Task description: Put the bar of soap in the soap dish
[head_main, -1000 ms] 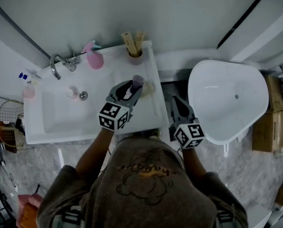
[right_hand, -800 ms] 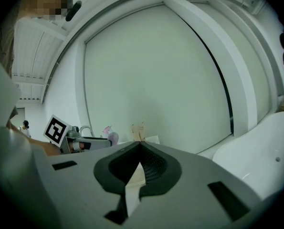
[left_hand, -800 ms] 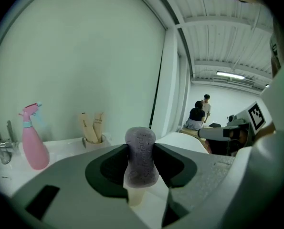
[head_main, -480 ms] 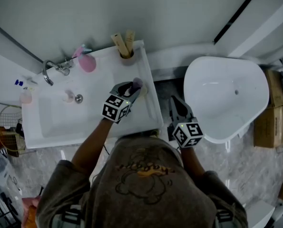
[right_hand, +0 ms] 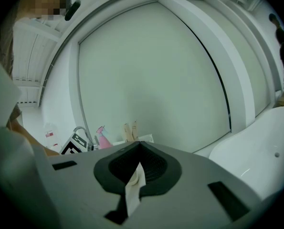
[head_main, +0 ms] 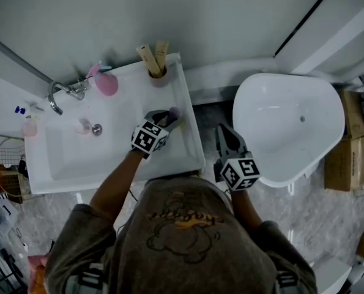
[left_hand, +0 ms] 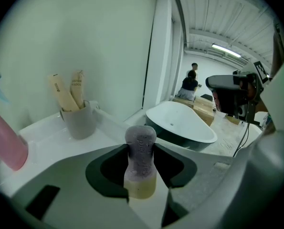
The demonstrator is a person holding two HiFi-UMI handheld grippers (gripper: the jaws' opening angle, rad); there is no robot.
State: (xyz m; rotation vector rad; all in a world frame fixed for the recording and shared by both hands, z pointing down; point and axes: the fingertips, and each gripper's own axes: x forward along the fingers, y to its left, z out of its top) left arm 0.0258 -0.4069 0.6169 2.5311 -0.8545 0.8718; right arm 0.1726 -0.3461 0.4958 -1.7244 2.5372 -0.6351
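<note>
A purple bar of soap [left_hand: 141, 149] stands upright between the jaws of my left gripper [left_hand: 141, 162], which is shut on it. In the head view the left gripper [head_main: 168, 116] is over the right ledge of the white basin [head_main: 65, 164], with the soap [head_main: 173, 112] at its tip. A pale yellow soap dish [head_main: 181, 123] shows just beyond and under the soap, and the dish [left_hand: 141, 187] appears right below the bar in the left gripper view. Whether soap and dish touch is hidden. My right gripper [head_main: 224, 133] hangs off the basin's right edge, jaws together, holding nothing [right_hand: 140, 149].
A grey cup [head_main: 159, 76] with two wooden-looking sticks stands at the basin's back right corner. A pink spray bottle [head_main: 104, 81] and the tap [head_main: 58, 94] are at the back. A white bathtub [head_main: 289, 124] sits to the right, cardboard boxes [head_main: 352, 158] beyond it.
My left gripper with the soap has come slightly nearer and lower towards the yellow dish on the basin's ledge. The right gripper has stayed where it was.
</note>
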